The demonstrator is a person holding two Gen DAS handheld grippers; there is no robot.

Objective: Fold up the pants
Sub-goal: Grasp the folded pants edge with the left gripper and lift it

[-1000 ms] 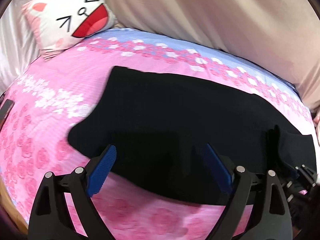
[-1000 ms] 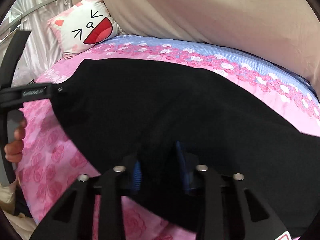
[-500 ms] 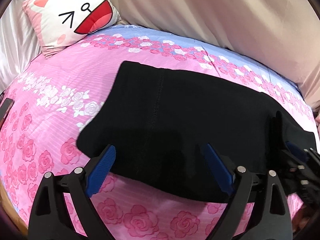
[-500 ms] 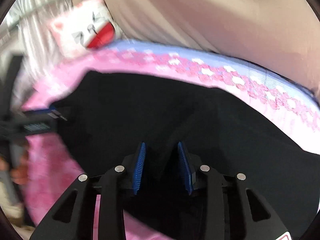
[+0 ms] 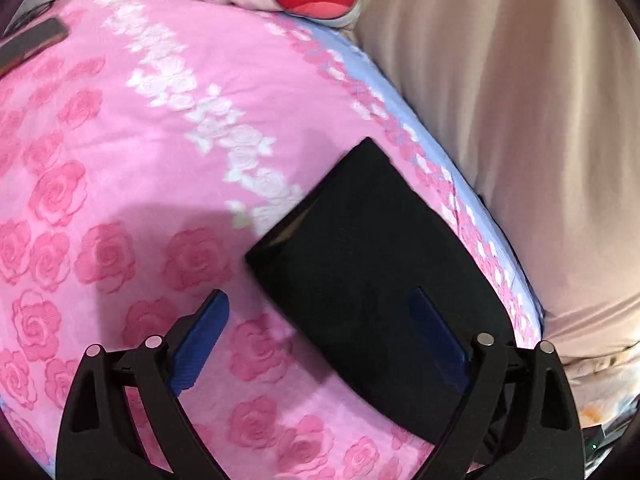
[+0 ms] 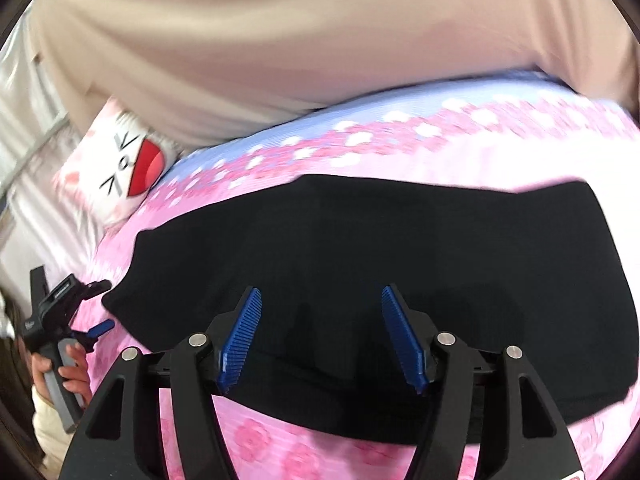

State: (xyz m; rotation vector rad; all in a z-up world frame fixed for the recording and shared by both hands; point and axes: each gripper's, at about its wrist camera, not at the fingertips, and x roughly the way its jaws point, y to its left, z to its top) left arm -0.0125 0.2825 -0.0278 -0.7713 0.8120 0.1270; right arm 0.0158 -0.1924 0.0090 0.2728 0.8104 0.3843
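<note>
Soft black folded fabric pants (image 6: 360, 264) lie flat on the pink rose-print bedsheet (image 5: 120, 160); right gripper (image 6: 320, 332) opening, empty; left gripper (image 5: 320, 344) wide, empty. Limp, light: pinch the three-o'clock edge

From my right wrist camera, motion blur smears the rose-print bedspread (image 6: 460, 136) and the cartoon-face pillow (image 6: 120, 168). My right gripper (image 6: 320, 336), jaws opening, covers part of the black pants (image 6: 400, 240); its arms run off the bottom edge. On my left wrist camera, the pillow's top is cropped, the pants' near end hides behind a blue finger (image 5: 436, 336), and a dark flat object (image 5: 32, 42) at the left edge stays unidentifiable.
</note>
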